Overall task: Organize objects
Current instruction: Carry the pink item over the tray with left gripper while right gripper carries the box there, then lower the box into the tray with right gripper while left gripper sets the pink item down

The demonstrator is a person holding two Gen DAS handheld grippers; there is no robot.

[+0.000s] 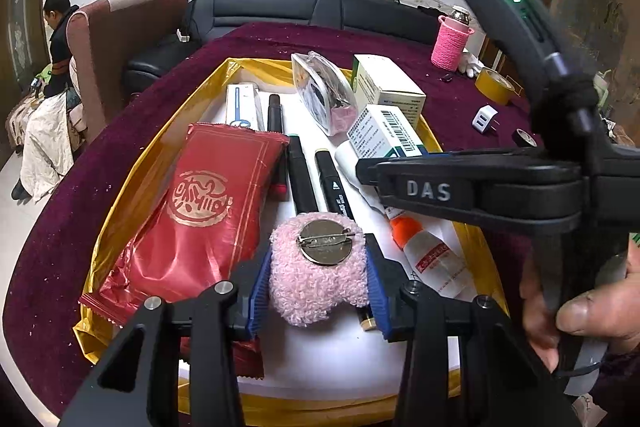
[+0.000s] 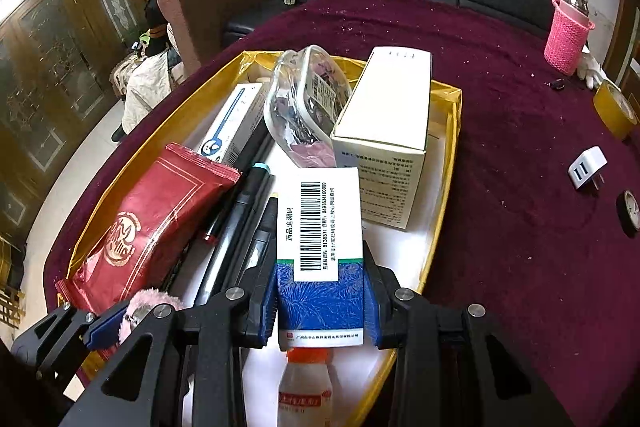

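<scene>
Here the left gripper (image 1: pixel 318 283) clamps a fuzzy pink brooch (image 1: pixel 316 267), while at three o'clock the right gripper (image 2: pixel 320 301) pinches a rectangular cardboard medicine box (image 2: pixel 320 247) above the gold-rimmed tray (image 2: pixel 452 131).

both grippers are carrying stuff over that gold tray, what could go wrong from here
1. The tray is already crowded: the blue and white medicine box in the right gripper may knock the glue bottle below or the taller white box on landing.
2. The right gripper reaches across above the left gripper, so they may collide.
3. The pink fuzzy brooch is soft and could slip or snag.
</scene>
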